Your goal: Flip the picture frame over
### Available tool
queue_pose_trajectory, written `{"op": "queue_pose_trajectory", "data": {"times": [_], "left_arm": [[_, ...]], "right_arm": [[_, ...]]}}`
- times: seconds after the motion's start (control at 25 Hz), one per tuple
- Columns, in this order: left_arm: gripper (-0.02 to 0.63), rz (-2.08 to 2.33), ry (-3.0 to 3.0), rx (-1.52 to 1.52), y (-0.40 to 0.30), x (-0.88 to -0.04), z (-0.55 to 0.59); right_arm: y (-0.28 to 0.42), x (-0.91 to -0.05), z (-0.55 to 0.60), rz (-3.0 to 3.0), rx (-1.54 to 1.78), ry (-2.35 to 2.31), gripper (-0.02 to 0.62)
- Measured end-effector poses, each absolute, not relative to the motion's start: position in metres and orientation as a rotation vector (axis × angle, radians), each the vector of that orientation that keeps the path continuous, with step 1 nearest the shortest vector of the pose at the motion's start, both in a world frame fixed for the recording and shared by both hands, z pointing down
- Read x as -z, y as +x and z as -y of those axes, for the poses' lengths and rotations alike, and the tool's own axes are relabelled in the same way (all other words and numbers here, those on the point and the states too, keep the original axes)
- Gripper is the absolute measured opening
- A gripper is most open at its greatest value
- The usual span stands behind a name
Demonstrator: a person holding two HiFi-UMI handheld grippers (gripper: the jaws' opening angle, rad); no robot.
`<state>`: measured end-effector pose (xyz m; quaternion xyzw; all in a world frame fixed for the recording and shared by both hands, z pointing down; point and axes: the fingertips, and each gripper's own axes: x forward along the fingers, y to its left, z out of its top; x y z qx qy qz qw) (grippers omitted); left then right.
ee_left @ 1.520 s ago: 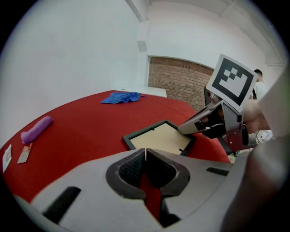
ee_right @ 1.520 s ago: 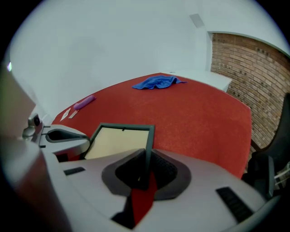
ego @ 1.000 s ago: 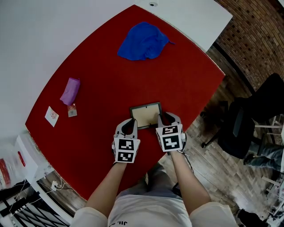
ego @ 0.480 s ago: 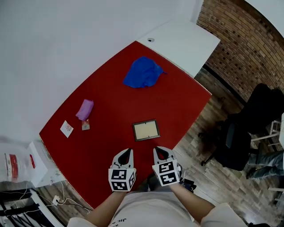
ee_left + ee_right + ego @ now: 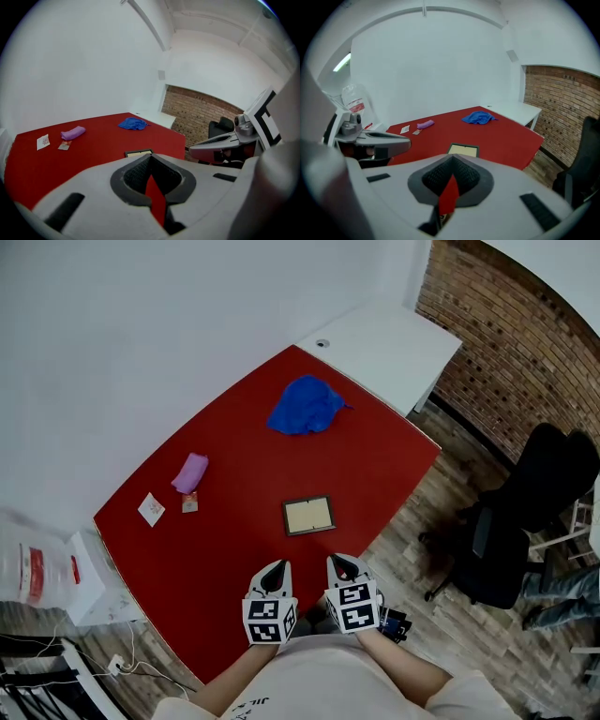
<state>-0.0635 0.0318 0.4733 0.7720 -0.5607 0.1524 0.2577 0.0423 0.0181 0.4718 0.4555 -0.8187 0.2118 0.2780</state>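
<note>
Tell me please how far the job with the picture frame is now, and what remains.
Looks done: the picture frame lies flat on the red table, pale panel up; front or back I cannot tell. In hand: nothing; the left gripper and right gripper are shut, empty, near the person's body, apart from the frame. Left: likely nothing, if that panel is the back.

Soft, even light is filling the room, casting almost no shadows on the red tabletop (image 5: 375, 465). Fisheye distortion is bending all 3 views' edges; dark vignetting is ringing both gripper views.
</note>
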Motion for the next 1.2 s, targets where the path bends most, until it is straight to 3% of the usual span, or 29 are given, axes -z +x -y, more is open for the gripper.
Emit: {"op": "queue_pose_trajectory", "data": {"times": [1.2], "left_arm": [[0.006,1.513,2.132,-0.427,-0.062,-0.463,-0.040]], "right_arm": [[0.056,-0.473,-0.034,2.186,-0.595,1.276,0.003]]}}
